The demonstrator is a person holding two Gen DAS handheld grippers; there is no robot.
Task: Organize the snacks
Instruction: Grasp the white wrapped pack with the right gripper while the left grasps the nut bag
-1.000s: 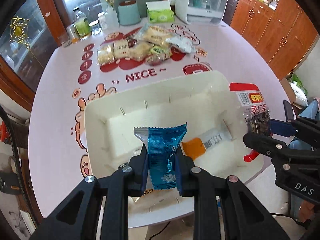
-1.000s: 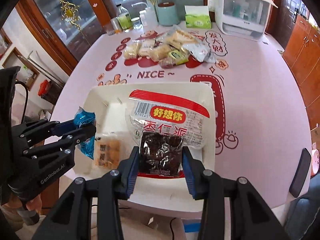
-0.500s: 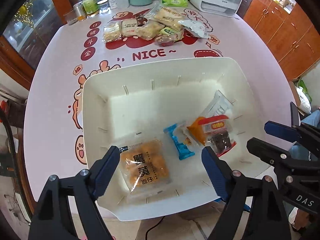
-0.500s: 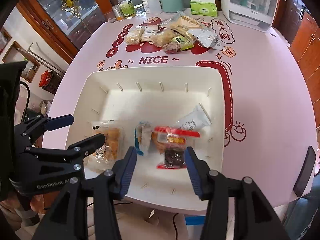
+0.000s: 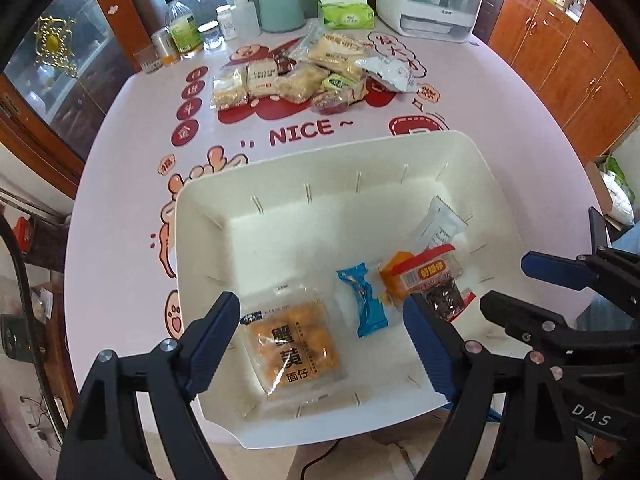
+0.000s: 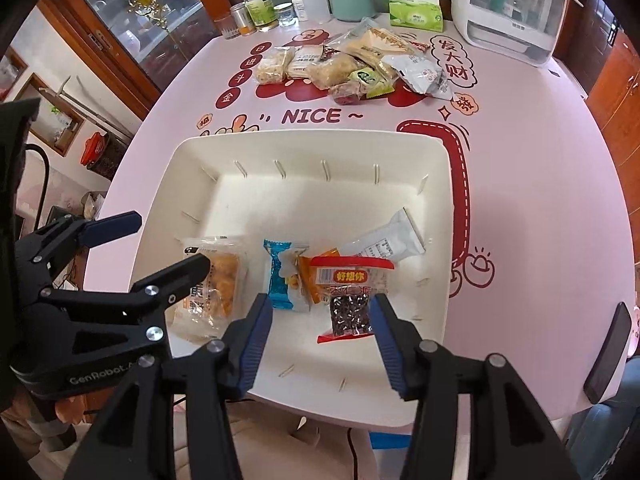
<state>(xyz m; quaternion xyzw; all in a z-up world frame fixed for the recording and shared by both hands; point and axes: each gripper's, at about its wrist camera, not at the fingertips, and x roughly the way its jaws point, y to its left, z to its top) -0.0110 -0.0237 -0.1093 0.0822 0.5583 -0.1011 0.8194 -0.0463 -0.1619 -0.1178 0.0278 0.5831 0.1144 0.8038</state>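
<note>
Both tongs released, holding nothing: left tongs and right tongs hang over the near edge of the bin. Four snacks lie inside: orange pack, blue bar, red pack, white pack. Drop step looks done; next likely a reach to the snack pile far across the bench. Only the right view shows a phone at the bench edge.
</note>
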